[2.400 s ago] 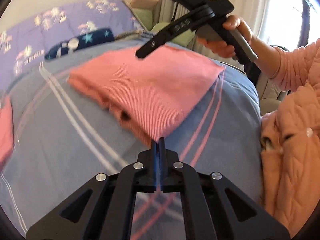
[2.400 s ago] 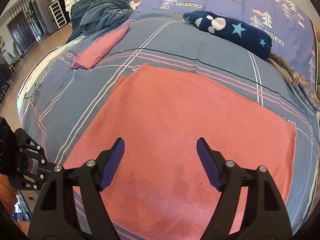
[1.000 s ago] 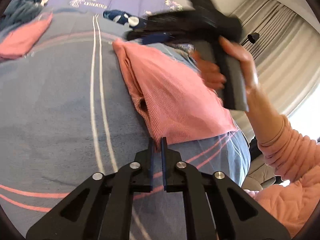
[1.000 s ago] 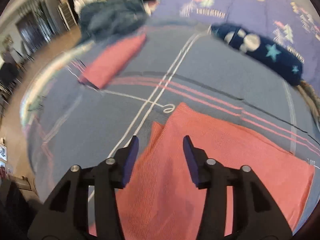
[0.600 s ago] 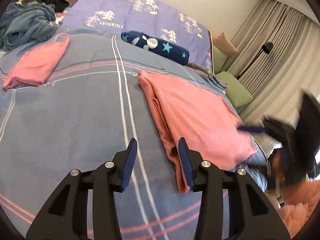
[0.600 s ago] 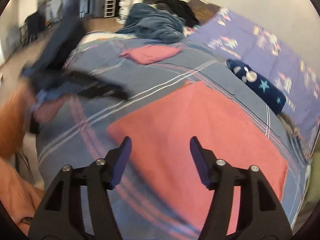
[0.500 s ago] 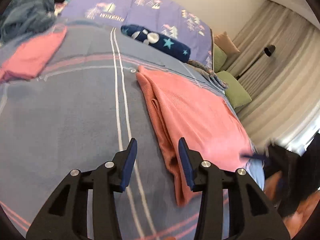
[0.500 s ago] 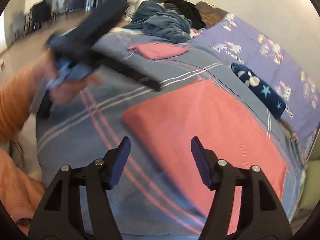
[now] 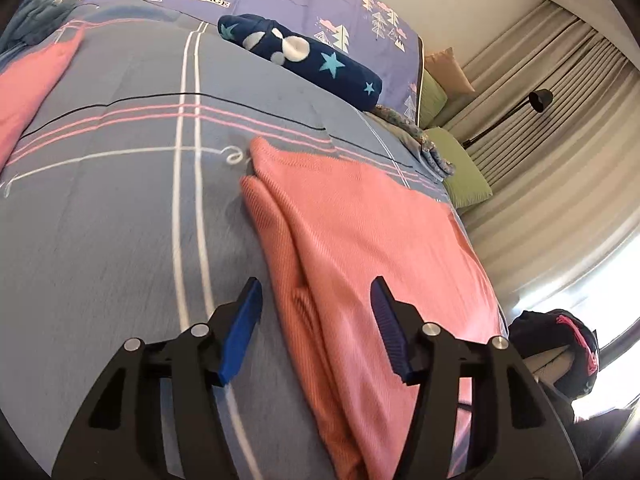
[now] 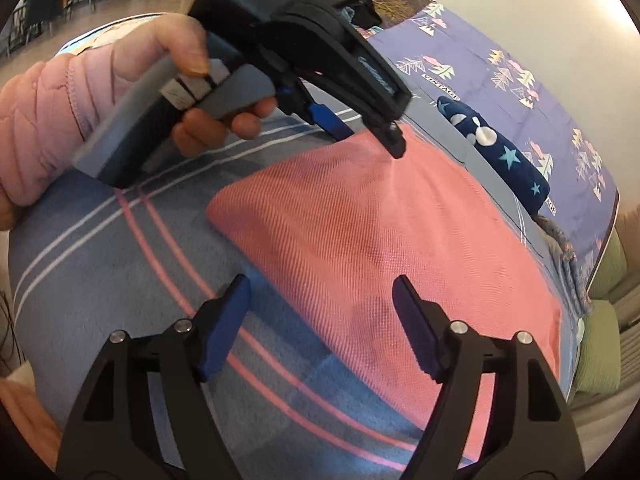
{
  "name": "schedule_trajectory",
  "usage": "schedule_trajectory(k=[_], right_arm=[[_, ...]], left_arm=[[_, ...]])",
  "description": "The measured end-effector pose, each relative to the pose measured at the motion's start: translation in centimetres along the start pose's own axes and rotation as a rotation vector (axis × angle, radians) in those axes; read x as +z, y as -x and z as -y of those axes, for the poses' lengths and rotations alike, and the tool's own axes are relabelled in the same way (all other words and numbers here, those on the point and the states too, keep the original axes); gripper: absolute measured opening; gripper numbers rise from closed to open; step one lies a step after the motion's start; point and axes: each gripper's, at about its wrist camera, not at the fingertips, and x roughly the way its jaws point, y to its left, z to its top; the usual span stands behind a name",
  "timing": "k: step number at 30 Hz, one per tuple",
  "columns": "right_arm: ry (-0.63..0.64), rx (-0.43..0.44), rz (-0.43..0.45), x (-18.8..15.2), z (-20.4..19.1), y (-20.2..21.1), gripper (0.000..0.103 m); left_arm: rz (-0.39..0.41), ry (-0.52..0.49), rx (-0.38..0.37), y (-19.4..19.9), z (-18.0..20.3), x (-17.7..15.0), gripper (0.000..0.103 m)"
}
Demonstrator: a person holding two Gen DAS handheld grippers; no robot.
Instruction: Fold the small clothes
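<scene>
We see the folded pink cloth (image 9: 360,240) lying flat on the striped bed cover (image 9: 120,220), toward its right edge. Left tongs (image 9: 316,320) are opening over its near left fold, pinching nothing. Right tongs (image 10: 320,316) are opening above its near corner, also empty. A navy star-print roll (image 9: 308,60) lies beyond; another pink piece (image 9: 28,88) far left.

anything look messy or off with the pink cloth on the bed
Slightly. The folded pink knit cloth on the blue striped bedspread has uneven layers: along its left edge in the left wrist view, a lower layer sticks out past the top one, with a small pucker near the left gripper. Otherwise flat.
</scene>
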Motion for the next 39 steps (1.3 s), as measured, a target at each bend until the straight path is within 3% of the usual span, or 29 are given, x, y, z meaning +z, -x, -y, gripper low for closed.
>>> schedule_trajectory(k=[7, 17, 19, 20, 21, 23, 26, 30, 34, 39], right_arm=[[-0.034, -0.001, 0.017, 0.4, 0.3, -0.8, 0.075], [-0.025, -0.076, 0.08, 1.5, -0.9, -1.8, 0.072], [-0.01, -0.097, 0.092, 1.8, -1.2, -1.9, 0.068], [-0.003, -0.098, 0.096, 1.8, -1.6, -1.9, 0.057], [0.007, -0.093, 0.099, 1.9, -1.9, -2.0, 0.039], [0.016, -0.085, 0.099, 2.0, -2.5, -2.0, 0.013], [-0.071, -0.053, 0.146, 2.0, -0.9, -1.0, 0.009], [-0.211, 0.027, 0.201, 1.6, 2.4, 0.7, 0.009], [-0.323, 0.081, 0.245, 0.7, 5.2, 2.6, 0.009], [-0.496, 0.169, 0.274, -1.2, 9.2, 4.2, 0.009]], left_arm=[[0.002, -0.013, -0.042, -1.0, -0.5, 1.1, 0.057], [-0.016, -0.032, -0.023, -3.3, -0.4, 3.7, 0.057], [-0.016, -0.034, -0.024, -3.4, -0.4, 3.9, 0.055], [-0.015, -0.034, -0.02, -3.4, -0.5, 4.0, 0.048], [-0.015, -0.022, -0.004, -3.5, -0.7, 4.1, 0.043], [-0.015, 0.023, 0.016, -3.5, -1.5, 4.3, 0.013], [-0.012, 0.131, -0.032, -3.1, -2.8, 4.2, 0.01], [0.011, 0.093, 0.031, -2.7, -0.9, 4.3, 0.01], [0.046, 0.088, -0.01, -1.7, 1.1, 5.5, 0.01], [0.065, 0.027, -0.009, -1.2, 5.1, 6.6, 0.01]])
